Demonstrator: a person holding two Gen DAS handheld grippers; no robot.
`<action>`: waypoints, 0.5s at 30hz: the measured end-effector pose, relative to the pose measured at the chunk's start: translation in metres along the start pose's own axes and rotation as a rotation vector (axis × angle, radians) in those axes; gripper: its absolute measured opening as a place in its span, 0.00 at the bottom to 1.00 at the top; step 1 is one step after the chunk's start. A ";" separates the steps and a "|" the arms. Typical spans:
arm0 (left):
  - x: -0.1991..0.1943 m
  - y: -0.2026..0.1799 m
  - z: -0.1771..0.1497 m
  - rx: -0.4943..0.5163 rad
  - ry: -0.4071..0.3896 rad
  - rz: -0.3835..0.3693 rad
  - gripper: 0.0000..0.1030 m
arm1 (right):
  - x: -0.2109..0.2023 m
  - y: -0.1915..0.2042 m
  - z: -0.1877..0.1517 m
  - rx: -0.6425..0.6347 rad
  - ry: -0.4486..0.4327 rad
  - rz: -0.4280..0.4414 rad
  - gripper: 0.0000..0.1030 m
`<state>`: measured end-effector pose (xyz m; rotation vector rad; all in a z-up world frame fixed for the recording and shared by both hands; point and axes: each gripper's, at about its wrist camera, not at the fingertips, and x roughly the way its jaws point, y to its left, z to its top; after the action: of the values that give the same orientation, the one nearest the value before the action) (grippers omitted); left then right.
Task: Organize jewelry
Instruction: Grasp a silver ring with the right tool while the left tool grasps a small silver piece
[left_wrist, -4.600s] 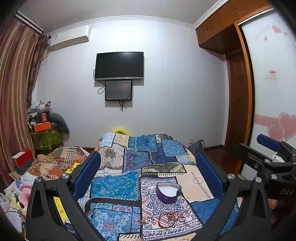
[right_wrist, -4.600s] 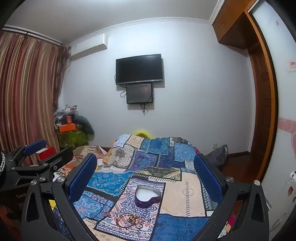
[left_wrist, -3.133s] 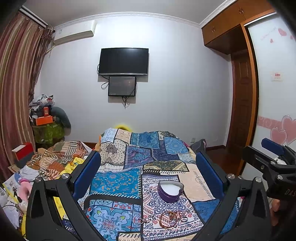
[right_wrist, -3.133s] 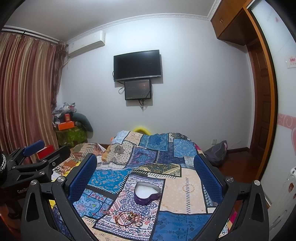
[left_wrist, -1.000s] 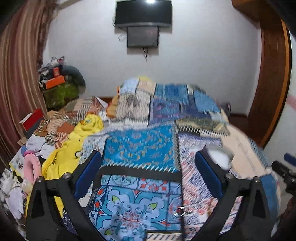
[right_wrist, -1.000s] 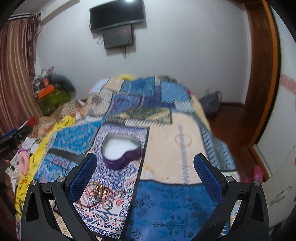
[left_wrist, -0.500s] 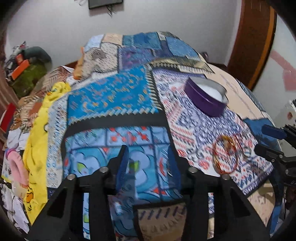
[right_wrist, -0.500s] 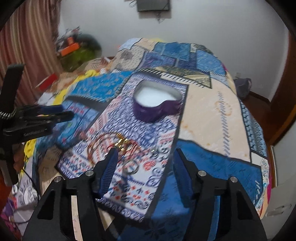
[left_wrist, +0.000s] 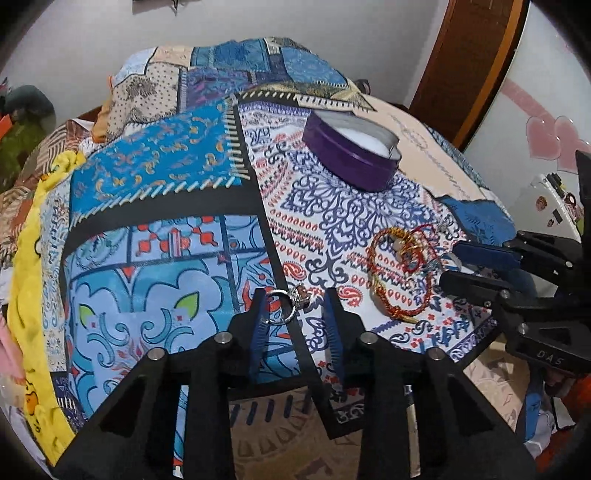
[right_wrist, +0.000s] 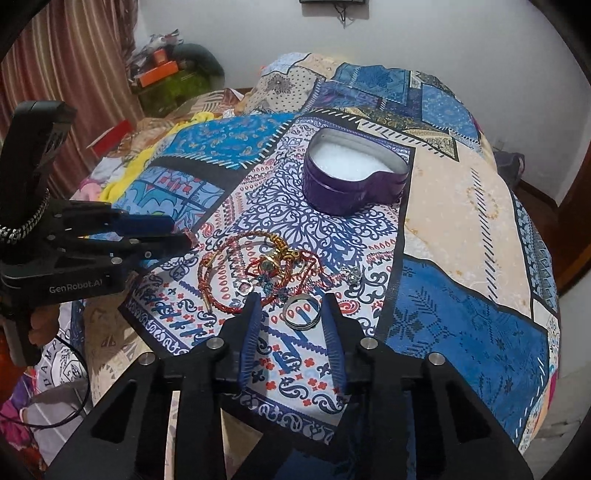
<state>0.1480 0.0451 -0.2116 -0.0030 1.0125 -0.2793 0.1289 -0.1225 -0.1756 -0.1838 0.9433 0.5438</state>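
Presently, rings: a silver stone-set ring (left_wrist: 291, 301) and a plain silver band (right_wrist: 302, 313) lie on the patchwork bedspread (right_wrist: 461, 229).
Left gripper (left_wrist: 295, 314): jaws closing, stone-set ring between the fingertips, not visibly pinched.
Right gripper (right_wrist: 290, 317): jaws closing around the band, pads not yet pressing.
Tangle: red-and-gold bracelets (right_wrist: 255, 273) just beyond.
Box: purple heart-shaped tin (right_wrist: 351, 177), open, farther back.
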 end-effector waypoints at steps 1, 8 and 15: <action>0.001 0.000 -0.001 -0.001 0.001 -0.004 0.27 | 0.001 0.000 0.000 0.001 0.000 -0.003 0.25; 0.006 0.002 -0.001 -0.021 -0.008 -0.010 0.14 | 0.004 -0.001 0.000 0.007 -0.008 -0.011 0.20; -0.003 -0.001 0.002 -0.014 -0.059 0.043 0.11 | -0.005 -0.001 0.002 0.014 -0.037 -0.019 0.19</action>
<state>0.1476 0.0447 -0.2082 -0.0024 0.9546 -0.2314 0.1287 -0.1241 -0.1701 -0.1693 0.9083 0.5210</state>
